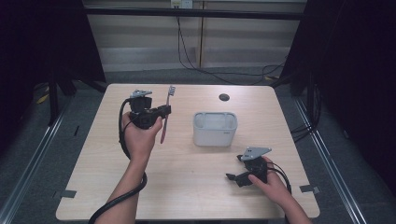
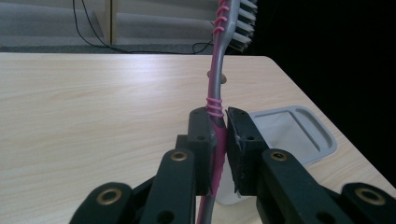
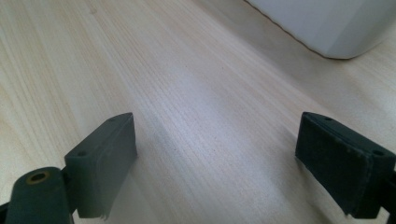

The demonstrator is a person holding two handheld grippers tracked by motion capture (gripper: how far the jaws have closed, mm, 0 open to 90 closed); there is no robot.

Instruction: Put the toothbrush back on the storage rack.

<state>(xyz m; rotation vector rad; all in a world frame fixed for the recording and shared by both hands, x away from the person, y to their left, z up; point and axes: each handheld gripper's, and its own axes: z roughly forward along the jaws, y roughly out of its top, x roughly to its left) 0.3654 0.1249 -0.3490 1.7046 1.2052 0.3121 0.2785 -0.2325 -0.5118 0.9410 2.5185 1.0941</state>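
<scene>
Left gripper (image 1: 164, 111) clamps the pink-grey toothbrush (image 1: 166, 114) mid-handle, upright above the table (image 1: 187, 186), left of the white holder box (image 1: 215, 129). Looks light, stiff, slick plastic; the ribbed handle is the likely best grip. Right gripper (image 3: 219, 163) is wide open, empty.

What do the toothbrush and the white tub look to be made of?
Toothbrush: likely plastic, a smooth grey handle with pink, possibly rubber ribs and pale bristles. White tub: probably moulded plastic, matte, with rounded corners and a lipped rim.
</scene>
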